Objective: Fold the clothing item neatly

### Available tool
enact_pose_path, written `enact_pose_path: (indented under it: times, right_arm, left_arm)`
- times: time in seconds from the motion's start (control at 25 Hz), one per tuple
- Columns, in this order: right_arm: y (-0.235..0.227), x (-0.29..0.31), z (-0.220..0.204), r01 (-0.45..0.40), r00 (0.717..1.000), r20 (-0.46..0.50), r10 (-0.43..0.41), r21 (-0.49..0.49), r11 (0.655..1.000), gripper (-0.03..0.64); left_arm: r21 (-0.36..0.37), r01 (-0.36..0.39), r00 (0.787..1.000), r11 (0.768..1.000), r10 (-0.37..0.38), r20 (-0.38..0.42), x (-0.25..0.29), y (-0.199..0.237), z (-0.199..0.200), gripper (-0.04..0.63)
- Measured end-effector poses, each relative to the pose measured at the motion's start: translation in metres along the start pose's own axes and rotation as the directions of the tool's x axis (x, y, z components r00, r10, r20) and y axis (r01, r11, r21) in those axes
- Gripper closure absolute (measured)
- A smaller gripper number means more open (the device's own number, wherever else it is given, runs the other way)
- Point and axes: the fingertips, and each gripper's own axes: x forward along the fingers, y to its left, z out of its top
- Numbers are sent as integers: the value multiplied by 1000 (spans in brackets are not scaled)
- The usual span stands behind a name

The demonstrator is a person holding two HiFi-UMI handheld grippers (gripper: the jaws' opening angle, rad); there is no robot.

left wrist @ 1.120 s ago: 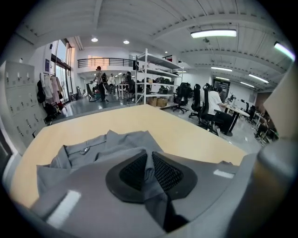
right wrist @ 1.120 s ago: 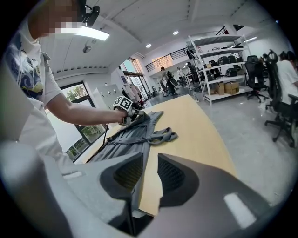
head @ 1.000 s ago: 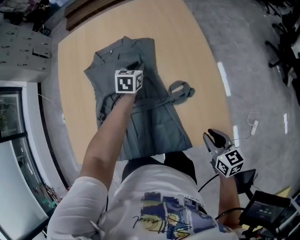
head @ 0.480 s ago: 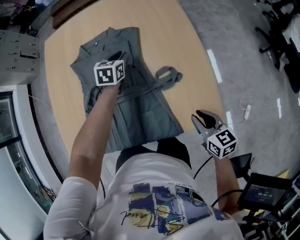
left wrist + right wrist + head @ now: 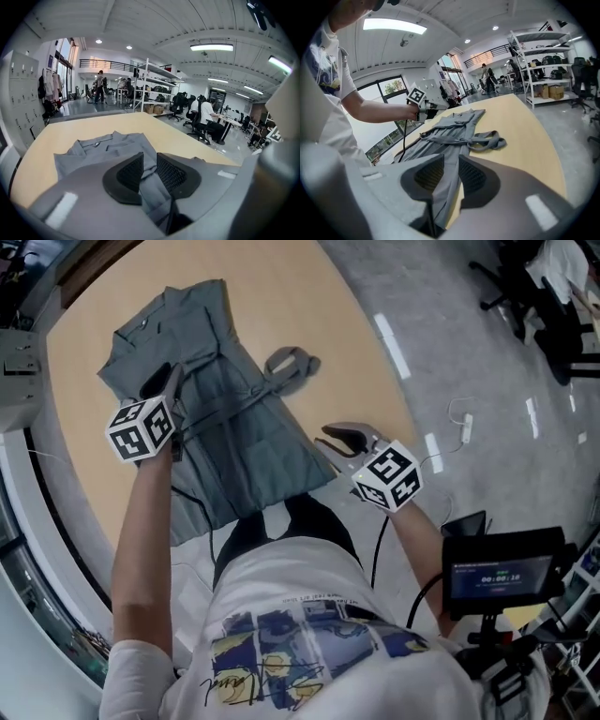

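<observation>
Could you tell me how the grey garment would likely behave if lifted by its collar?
Probably floppy: the grey garment lies flat and creased on the table. Its loose belt would likely dangle and trail behind.

Matt cloth garment [image 5: 253, 442]; smooth pale wood table [image 5: 281, 306].

Plain grey-green garment [image 5: 225, 427] ahead of both grippers, belt [image 5: 286, 362] in matching grey-green. Pale tan wood table [image 5: 281, 296] underneath. Black-and-white square markers on left gripper [image 5: 159, 381] and right gripper [image 5: 333, 435]; dark grey cross-hatched pads [image 5: 130, 173]. Behind them, white shirt [image 5: 309, 615] with blue-and-yellow print. Speckled grey floor [image 5: 450, 362] beyond right gripper.
</observation>
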Motion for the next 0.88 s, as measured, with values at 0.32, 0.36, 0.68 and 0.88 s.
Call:
enact_pose_path:
  times: [0.32, 0.36, 0.68, 0.88]
  right_arm:
    - [23, 32, 10, -66, 997, -38, 63, -87, 994, 529]
    - [27, 36, 8, -67, 997, -43, 63, -95, 993, 529]
    - [69, 48, 12, -69, 995, -86, 55, -163, 984, 529]
    - [118, 52, 18, -94, 993, -97, 72, -235, 967, 529]
  left_arm:
    - [14, 45, 999, 999, -45, 4, -68, -13, -39, 500]
    - [16, 54, 998, 998, -54, 8, -76, -14, -46, 500]
    - [-38, 105, 992, 994, -102, 73, -151, -18, -86, 500]
    - [-84, 113, 989, 990, -104, 106, -218, -11, -129, 500]
